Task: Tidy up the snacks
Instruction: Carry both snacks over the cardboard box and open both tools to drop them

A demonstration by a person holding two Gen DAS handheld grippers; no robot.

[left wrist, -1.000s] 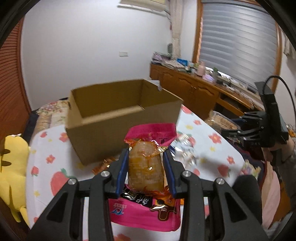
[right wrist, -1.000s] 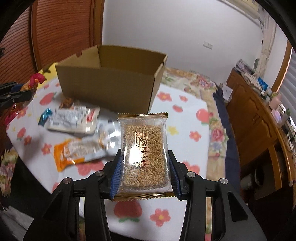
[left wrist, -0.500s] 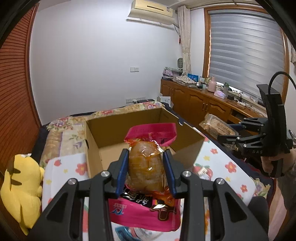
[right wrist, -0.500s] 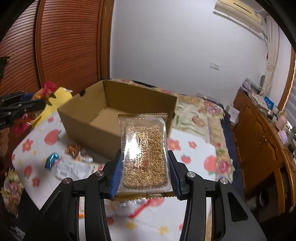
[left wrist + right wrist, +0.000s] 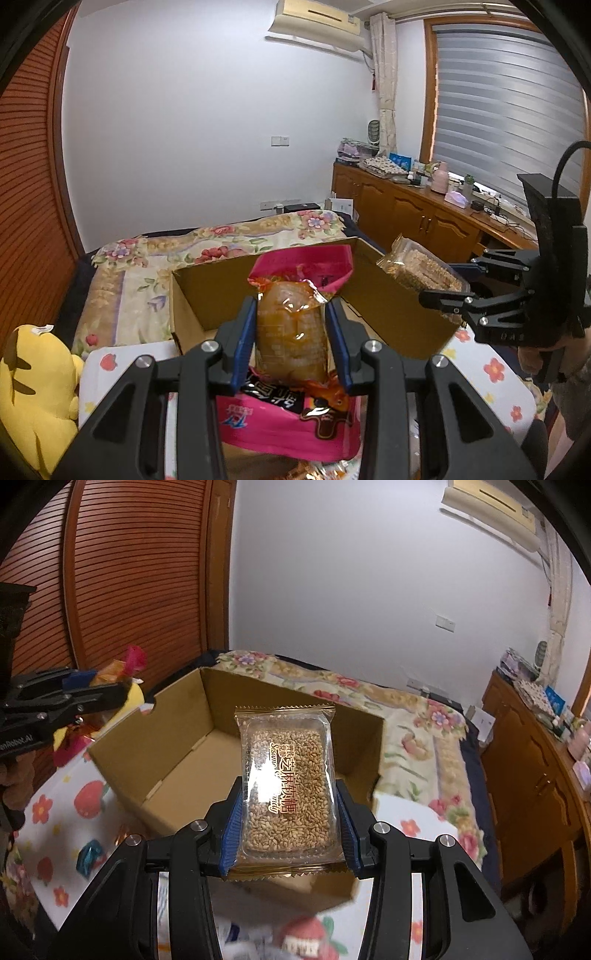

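Both grippers loaded, over the cardboard box [image 5: 177,760]. Left gripper [image 5: 291,332] jaws clamped on an orange snack pack [image 5: 291,332] with a pink packet [image 5: 295,417] caught under it (two items in one grip, looks like). Right gripper [image 5: 290,823] jaws closed on the sesame candy pack [image 5: 290,794], upright between the pads.

Box opening sits just ahead of and below both sets of jaws. Best move, I'd judge: lower each until the pack is inside the walls, then open; release one side at a time so they don't collide. More wrapped snacks [image 5: 88,853] lie on the tablecloth [image 5: 48,812] below-left of the right jaws.
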